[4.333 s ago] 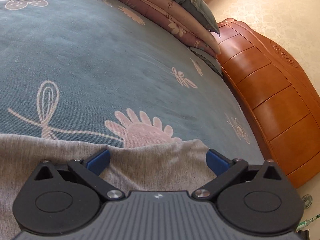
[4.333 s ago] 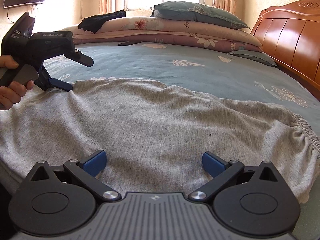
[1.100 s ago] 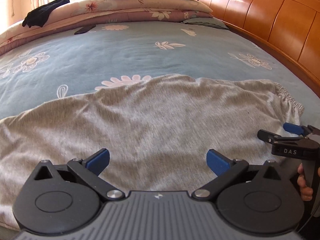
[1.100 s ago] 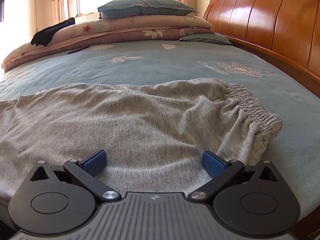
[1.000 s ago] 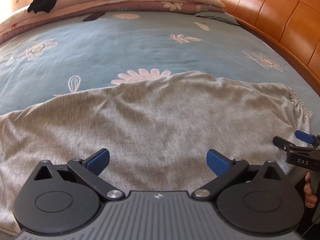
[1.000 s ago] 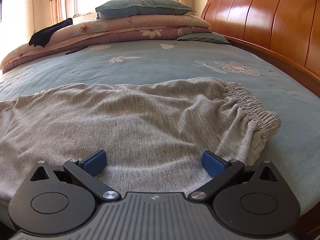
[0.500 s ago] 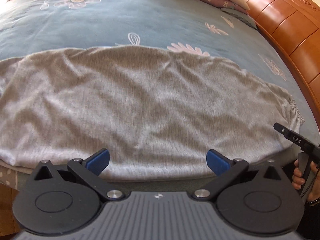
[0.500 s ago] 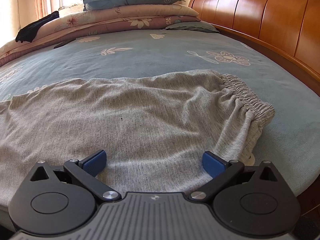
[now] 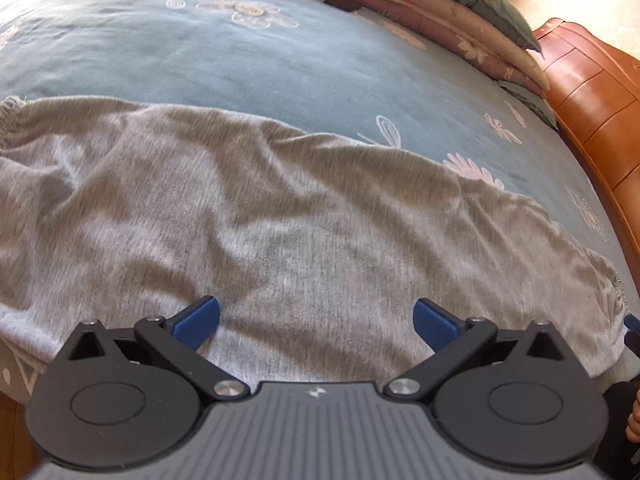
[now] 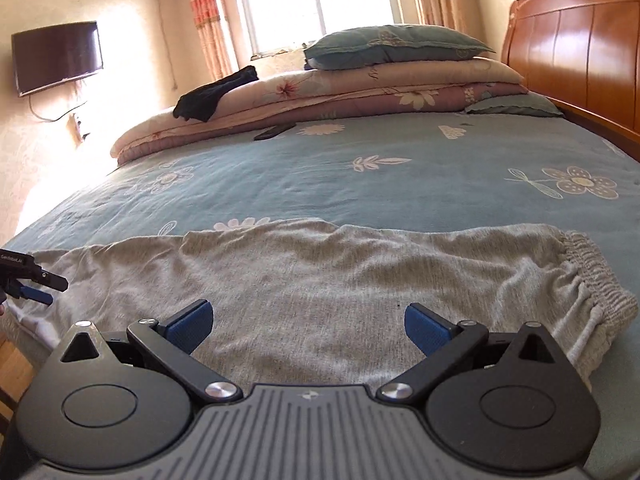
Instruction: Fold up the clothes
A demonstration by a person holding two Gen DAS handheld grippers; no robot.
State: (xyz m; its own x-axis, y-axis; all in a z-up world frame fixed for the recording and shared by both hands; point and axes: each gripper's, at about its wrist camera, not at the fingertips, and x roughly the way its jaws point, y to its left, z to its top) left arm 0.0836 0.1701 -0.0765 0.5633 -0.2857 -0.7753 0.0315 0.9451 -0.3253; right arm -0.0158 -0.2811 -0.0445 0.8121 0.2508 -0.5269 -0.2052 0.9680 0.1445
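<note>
In my left wrist view, the left gripper point(image 9: 316, 316) hangs with jaws spread over the grey trousers point(image 9: 280, 216) filling mid-frame.

Right wrist view: the right gripper point(image 10: 306, 322) is equally spread, holding nothing. Pinching a single layer could drag everything crooked.

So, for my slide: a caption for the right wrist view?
Open right tool over grey trousers spread flat on the blue bedspread.

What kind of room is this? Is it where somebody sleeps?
Yes, most likely a bedroom. There is a big bed with a wooden headboard, a pillow on folded quilts, and a curtained window.
</note>
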